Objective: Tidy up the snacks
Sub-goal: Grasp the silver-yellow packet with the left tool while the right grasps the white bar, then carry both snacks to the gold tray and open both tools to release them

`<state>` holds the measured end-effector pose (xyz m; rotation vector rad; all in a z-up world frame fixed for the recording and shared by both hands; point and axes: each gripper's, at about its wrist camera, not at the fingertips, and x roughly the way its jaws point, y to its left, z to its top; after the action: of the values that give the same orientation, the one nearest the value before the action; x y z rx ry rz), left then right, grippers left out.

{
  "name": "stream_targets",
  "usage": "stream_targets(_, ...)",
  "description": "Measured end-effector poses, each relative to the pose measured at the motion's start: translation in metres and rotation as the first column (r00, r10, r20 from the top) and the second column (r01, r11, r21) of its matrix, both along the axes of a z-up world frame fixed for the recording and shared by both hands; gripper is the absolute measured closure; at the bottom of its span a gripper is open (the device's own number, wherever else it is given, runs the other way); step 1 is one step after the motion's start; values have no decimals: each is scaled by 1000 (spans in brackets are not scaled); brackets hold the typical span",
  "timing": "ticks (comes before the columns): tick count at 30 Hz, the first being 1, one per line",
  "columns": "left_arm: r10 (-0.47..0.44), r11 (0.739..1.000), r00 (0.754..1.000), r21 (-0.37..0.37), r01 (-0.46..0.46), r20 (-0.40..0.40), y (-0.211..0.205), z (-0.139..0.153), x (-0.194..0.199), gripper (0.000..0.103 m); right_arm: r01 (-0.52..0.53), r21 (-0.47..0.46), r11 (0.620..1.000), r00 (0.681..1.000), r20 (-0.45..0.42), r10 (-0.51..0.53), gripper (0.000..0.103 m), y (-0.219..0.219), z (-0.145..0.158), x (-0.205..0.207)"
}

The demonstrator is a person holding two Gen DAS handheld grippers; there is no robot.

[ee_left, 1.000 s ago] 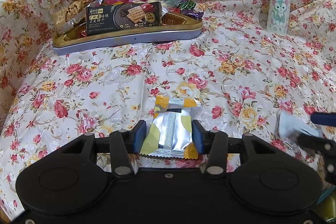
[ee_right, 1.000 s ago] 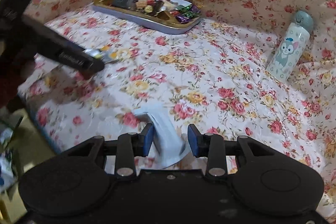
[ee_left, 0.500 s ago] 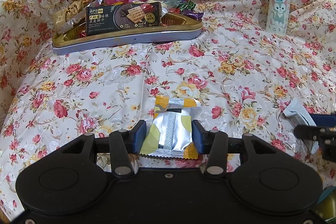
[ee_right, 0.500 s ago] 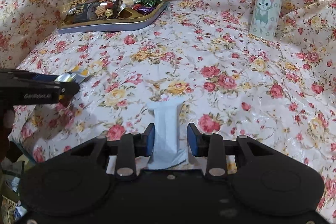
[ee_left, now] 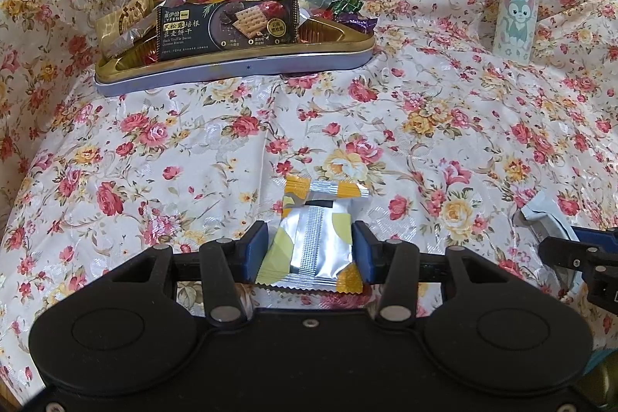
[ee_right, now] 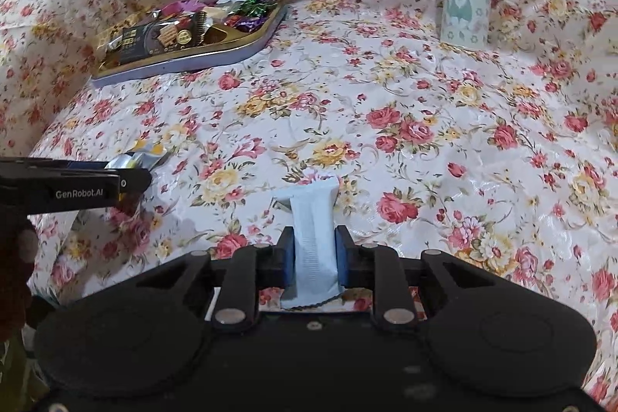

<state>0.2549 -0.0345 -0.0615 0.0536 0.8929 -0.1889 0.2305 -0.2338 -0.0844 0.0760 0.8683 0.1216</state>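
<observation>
My left gripper point(ee_left: 310, 250) is shut on a silver and yellow snack packet point(ee_left: 314, 219), its blue pads against the packet's two sides just above the floral cloth. My right gripper point(ee_right: 313, 246) is closing tight on a narrow pale blue packet point(ee_right: 313, 211), and both pads press its sides. The right wrist view shows the left gripper point(ee_right: 129, 180) at the left edge with the silver packet point(ee_right: 135, 157) poking out. A lavender tin tray point(ee_left: 231, 68) with a gold liner sits at the back left, piled with wrapped snacks and a black biscuit packet point(ee_left: 228, 26).
A white flask point(ee_left: 515, 2) with a cartoon cat stands upright at the back right. The flowered cloth point(ee_right: 386, 95) covers the whole surface and rises in folds behind the tray point(ee_right: 185, 64) and at both sides. The cloth drops off at the near left.
The right gripper rolled from a tilt to level, and its jaws closed in on the pale blue packet. The left gripper and its silver packet stayed put.
</observation>
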Motion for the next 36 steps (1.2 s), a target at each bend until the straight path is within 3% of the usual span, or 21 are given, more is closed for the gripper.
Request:
stream_targets(8, 12, 1000, 1000, 4, -12, -25, -1, 2, 4, 50, 51, 23, 998, 999, -6, -51, 80, 0, -1, 1)
stream_targets(12, 25, 1000, 999, -5, -25, -33, 2, 4, 6, 57, 68, 47, 997, 998, -8, -68, 81, -1, 0, 1)
stream_targets(19, 56, 993, 994, -98, -65, -90, 20, 13, 6, 61, 70, 97, 993, 997, 17, -72, 81, -1, 13, -4)
stream_targets(36, 33, 991, 998, -129, -39, -51, 23, 62, -69, 61, 24, 146, 989, 993, 111, -41, 81, -2, 54, -58)
